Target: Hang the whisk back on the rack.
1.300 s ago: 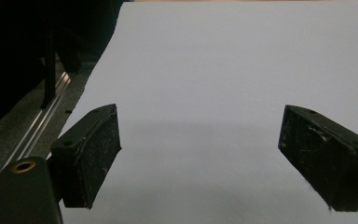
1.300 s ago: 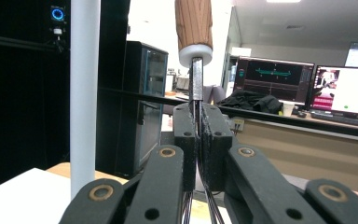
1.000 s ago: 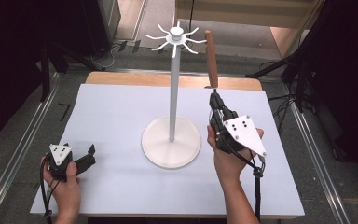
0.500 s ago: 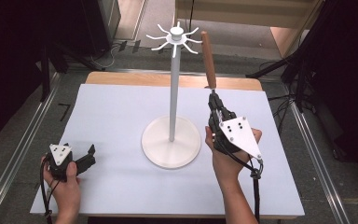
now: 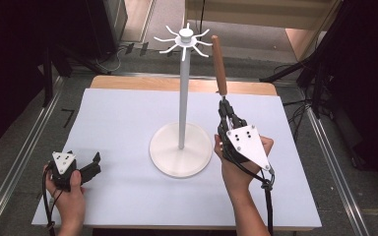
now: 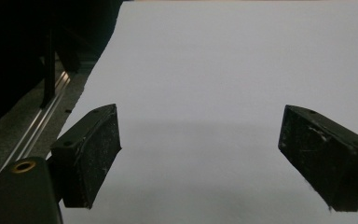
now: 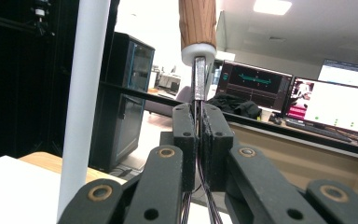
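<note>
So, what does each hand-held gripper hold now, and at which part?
The right hand-held gripper is shut on the metal end of the wooden-handled utensil, handle pointing up. The left hand-held gripper is open and holds nothing.

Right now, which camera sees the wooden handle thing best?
The high view: the whole wooden-handled tool stands upright from the right gripper, beside the white stand. The right gripper view shows just its metal shank and the handle's bottom, up close. The left gripper view looks at bare table.
</note>
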### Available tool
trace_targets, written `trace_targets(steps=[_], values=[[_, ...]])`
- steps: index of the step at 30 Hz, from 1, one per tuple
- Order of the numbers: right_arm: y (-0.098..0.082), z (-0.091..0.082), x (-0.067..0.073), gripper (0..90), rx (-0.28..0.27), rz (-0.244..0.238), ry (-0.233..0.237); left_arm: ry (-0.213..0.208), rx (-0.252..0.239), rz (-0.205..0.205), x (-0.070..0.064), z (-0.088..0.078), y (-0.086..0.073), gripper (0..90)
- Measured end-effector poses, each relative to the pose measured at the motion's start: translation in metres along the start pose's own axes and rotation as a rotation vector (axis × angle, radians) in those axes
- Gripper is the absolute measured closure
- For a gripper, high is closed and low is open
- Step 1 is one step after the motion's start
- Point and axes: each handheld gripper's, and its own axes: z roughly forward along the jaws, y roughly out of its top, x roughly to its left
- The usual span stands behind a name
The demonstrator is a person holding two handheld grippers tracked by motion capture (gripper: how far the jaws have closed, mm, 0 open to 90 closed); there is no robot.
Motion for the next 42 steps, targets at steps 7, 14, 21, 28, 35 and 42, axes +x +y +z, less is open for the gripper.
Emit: trace_targets(steps=[7, 14, 21, 28, 35, 42], values=[[-0.005, -0.001, 0.003, 85.6, 0.000, -0.011, -0.004, 0.000, 0.001, 0.000, 0.000, 0.000, 0.000, 13.5], [-0.008, -0.003, 0.006, 73.4, 0.007, -0.027, 0.038, 0.000, 0.000, -0.003, 0.000, 0.000, 0.000, 13.5], [-0.017, -0.003, 0.000, 51.3, 0.055, -0.002, 0.090, 0.000, -0.002, 0.001, 0.000, 0.000, 0.000, 13.5], [-0.034, -0.006, -0.024, 36.9, 0.117, 0.059, 0.113, 0.002, -0.005, 0.006, -0.001, 0.000, 0.000, 13.5], [-0.053, -0.017, -0.049, 26.3, 0.169, 0.114, 0.114, 0.004, -0.003, 0.009, -0.001, 0.000, 0.000, 13.5], [-0.068, -0.030, -0.070, 22.1, 0.216, 0.131, 0.109, 0.004, -0.005, 0.010, -0.001, 0.000, 0.000, 13.5]])
